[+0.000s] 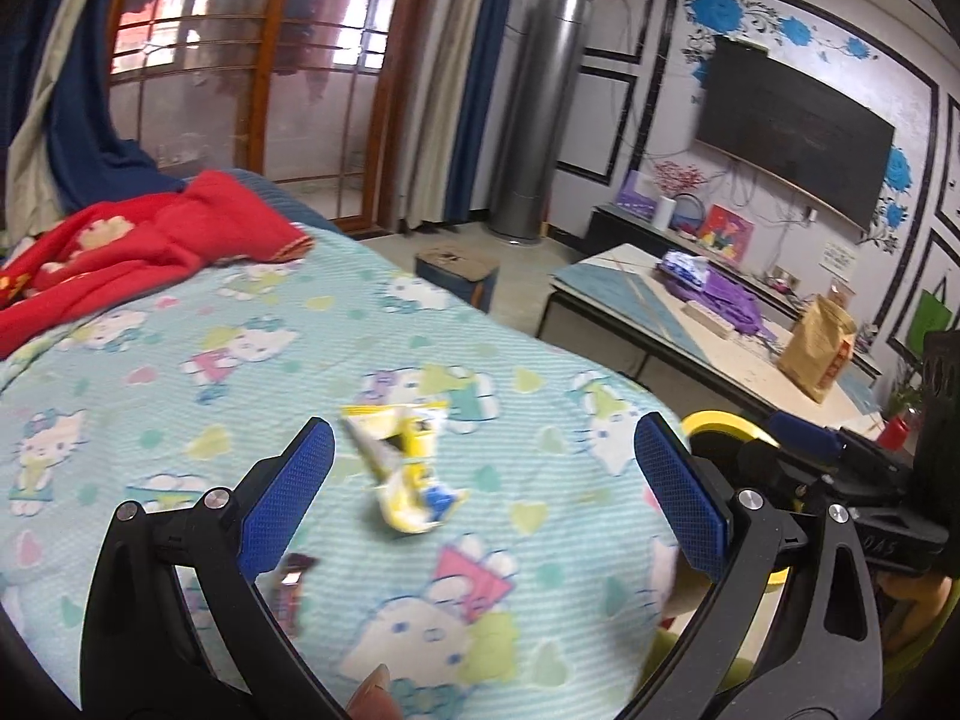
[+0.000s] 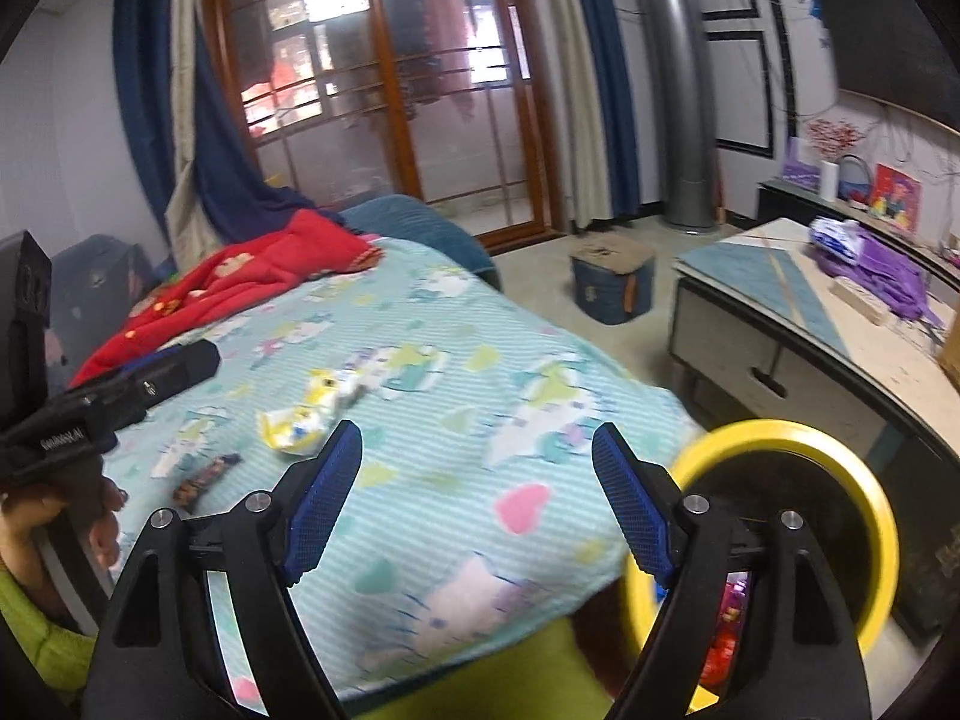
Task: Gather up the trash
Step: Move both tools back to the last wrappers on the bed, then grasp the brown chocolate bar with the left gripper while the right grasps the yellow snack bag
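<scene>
Two crumpled yellow wrappers [image 1: 420, 501] [image 1: 393, 423] lie on the cartoon-print bed sheet [image 1: 180, 360], just ahead of my left gripper [image 1: 486, 480]. It is open, with nothing between its blue pads [image 1: 288, 498]. A dark candy wrapper [image 1: 291, 588] lies by its left finger. In the right wrist view my right gripper [image 2: 477, 498] is open and empty over the sheet. The yellow wrappers [image 2: 294, 429] and the dark wrapper [image 2: 204, 477] are to its left. A yellow-rimmed bin [image 2: 840, 450] holding some trash stands off the bed's corner, by its right finger.
A red blanket [image 1: 150, 240] is bunched at the bed's far end. A low table [image 2: 750, 276] carries a purple bag [image 2: 882, 276] and a brown paper bag [image 1: 819, 348]. A blue box [image 2: 612, 288] sits on the floor. A hand [image 2: 96, 516] holds the left gripper.
</scene>
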`<state>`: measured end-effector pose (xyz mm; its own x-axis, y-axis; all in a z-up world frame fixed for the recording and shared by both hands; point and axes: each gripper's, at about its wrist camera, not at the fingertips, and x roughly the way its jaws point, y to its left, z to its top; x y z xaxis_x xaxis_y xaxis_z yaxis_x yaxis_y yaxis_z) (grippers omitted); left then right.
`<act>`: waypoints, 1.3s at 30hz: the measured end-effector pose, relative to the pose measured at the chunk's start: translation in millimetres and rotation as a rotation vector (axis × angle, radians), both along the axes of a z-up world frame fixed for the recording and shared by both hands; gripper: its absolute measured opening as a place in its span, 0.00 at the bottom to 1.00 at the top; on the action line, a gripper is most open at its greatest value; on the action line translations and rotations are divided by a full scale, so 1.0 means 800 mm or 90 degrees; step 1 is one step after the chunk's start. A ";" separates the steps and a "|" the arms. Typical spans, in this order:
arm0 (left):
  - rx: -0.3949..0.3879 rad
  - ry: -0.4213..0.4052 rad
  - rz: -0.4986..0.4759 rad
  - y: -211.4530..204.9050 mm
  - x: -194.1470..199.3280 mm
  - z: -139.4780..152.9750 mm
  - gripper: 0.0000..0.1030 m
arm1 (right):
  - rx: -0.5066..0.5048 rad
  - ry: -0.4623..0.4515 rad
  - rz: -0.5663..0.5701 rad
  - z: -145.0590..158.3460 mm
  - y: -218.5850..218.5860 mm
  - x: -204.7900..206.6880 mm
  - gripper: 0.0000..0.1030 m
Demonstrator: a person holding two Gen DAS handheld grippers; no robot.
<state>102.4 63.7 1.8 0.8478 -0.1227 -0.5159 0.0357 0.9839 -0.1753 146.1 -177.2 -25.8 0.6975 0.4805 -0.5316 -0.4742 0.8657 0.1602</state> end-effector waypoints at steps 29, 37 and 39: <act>-0.030 0.209 -0.021 0.082 -0.029 -0.112 0.50 | -0.054 0.200 0.130 -0.084 0.225 0.098 0.77; -0.047 0.217 -0.014 0.088 -0.033 -0.115 0.39 | -0.073 0.203 0.128 -0.104 0.232 0.103 0.63; -0.045 0.218 -0.013 0.087 -0.034 -0.116 0.38 | -0.084 0.188 0.122 -0.105 0.228 0.098 0.47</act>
